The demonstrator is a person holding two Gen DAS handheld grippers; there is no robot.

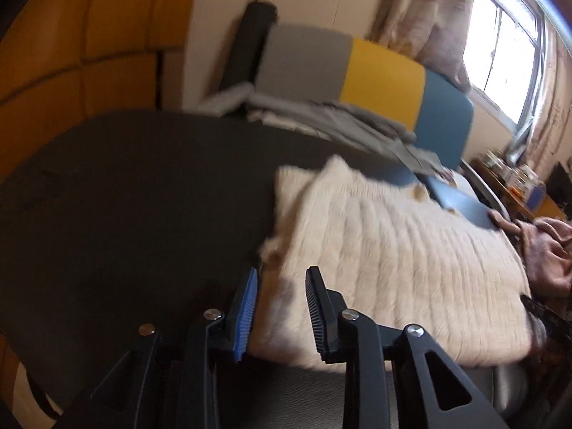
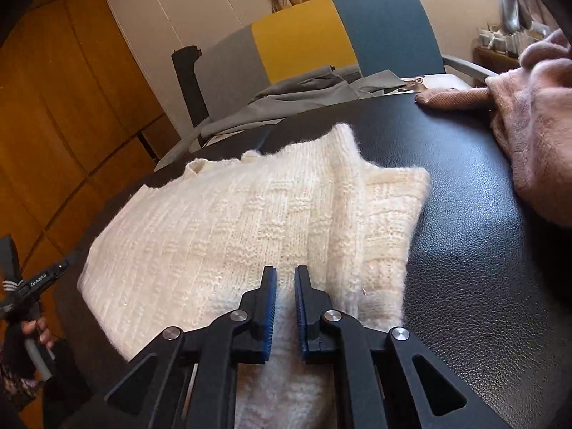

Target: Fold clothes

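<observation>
Lying flat on the black tabletop (image 2: pixel 482 214), the cream knit sweater (image 2: pixel 228 221) runs lengthwise away from both tools — left tool (image 1: pixel 282 279) parted wide, right tool (image 2: pixel 285 279) narrowly parted, neither gripping.

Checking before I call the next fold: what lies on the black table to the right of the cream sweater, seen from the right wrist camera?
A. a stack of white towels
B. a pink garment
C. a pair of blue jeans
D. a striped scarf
B: a pink garment lies on the black table, apart from the cream sweater.
</observation>
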